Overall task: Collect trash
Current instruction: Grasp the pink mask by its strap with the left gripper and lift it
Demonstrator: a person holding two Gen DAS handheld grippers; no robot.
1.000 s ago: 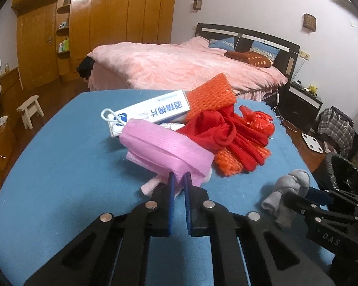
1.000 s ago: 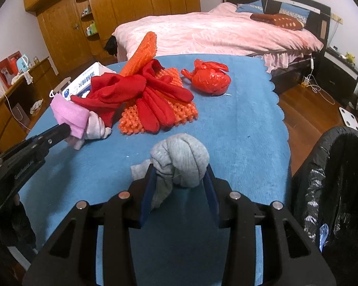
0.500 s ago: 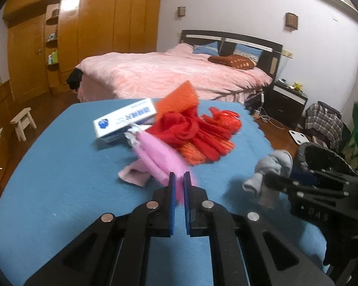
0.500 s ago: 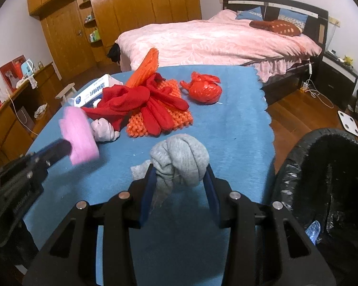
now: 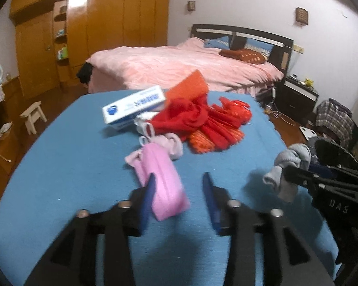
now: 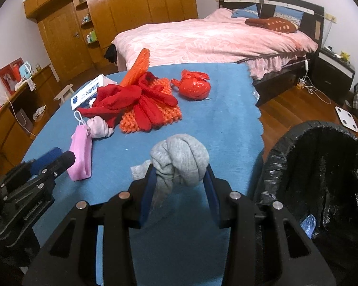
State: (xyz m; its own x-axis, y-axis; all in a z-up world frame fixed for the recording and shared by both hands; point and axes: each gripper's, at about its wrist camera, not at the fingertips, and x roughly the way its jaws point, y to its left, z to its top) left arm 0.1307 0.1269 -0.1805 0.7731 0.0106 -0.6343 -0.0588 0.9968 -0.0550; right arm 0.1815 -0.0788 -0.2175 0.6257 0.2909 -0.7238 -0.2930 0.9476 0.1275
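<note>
A pink face mask [image 5: 163, 178] lies on the blue table cloth [image 5: 71, 157], against the left finger of my left gripper [image 5: 179, 196], which is open. The mask also shows in the right wrist view [image 6: 81, 153]. My right gripper [image 6: 179, 186] is shut on a knotted grey sock [image 6: 181, 158] and holds it above the table near the right edge. The sock shows in the left wrist view [image 5: 291, 164]. A black-lined trash bin [image 6: 322, 166] stands right of the table.
A pile sits mid-table: red cloth [image 6: 133, 100], orange mesh [image 6: 155, 116], a red plastic bag [image 6: 194, 87], a white and blue box [image 5: 133, 106], a pale pink sock [image 6: 97, 126]. A pink bed [image 6: 202, 40] stands behind.
My left gripper pulled the pink mask away from the pile toward the near side, then opened and let it drop on the cloth. The right gripper kept the grey sock.
</note>
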